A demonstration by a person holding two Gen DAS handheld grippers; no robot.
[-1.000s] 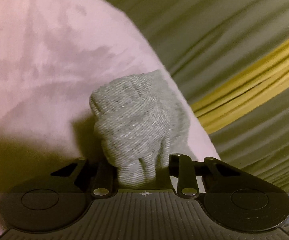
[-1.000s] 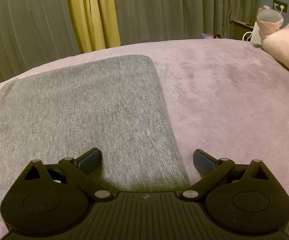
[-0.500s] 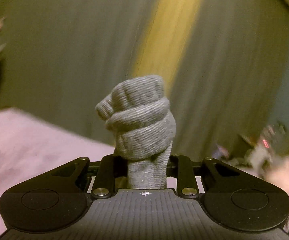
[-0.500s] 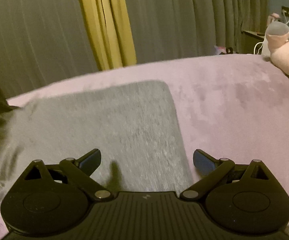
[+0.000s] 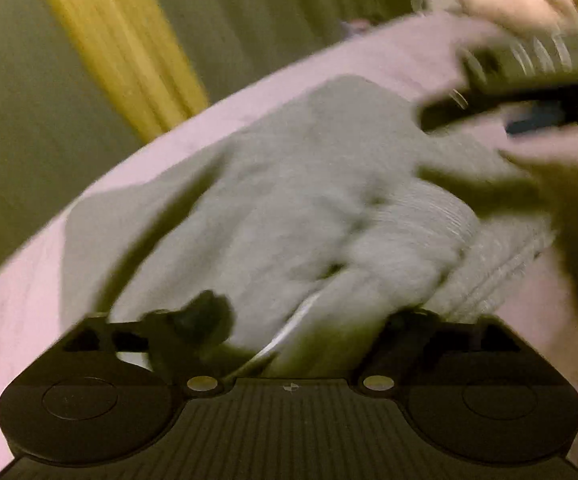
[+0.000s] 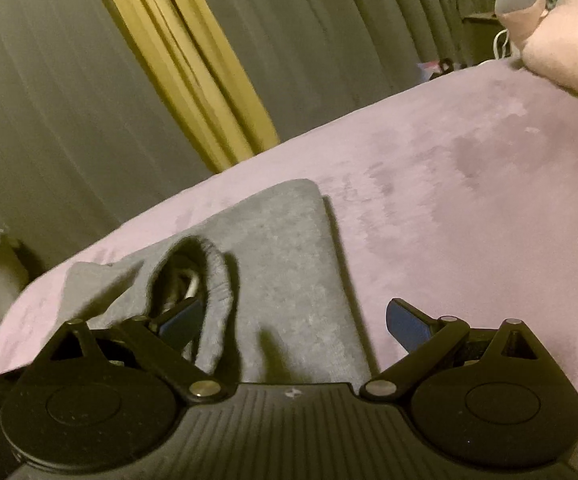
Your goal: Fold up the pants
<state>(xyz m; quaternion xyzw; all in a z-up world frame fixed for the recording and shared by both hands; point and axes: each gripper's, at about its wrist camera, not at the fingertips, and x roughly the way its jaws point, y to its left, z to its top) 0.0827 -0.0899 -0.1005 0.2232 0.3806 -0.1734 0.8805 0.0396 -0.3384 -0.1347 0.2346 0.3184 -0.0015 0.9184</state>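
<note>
Home bedroom. Pink plush bedspread (image 6: 449, 208) spreads ahead of both sets of jaws; grey pleated curtains (image 6: 329, 40) with a yellow curtain panel (image 6: 185, 68) hang beyond it, pink stuffed toy (image 6: 565, 52) far right, wall charger cable beside it.

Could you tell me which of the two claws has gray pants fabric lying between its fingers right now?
The left claw: bunched gray pants sit between its fingers. The right claw is open, only hovering over the flat fabric.
</note>
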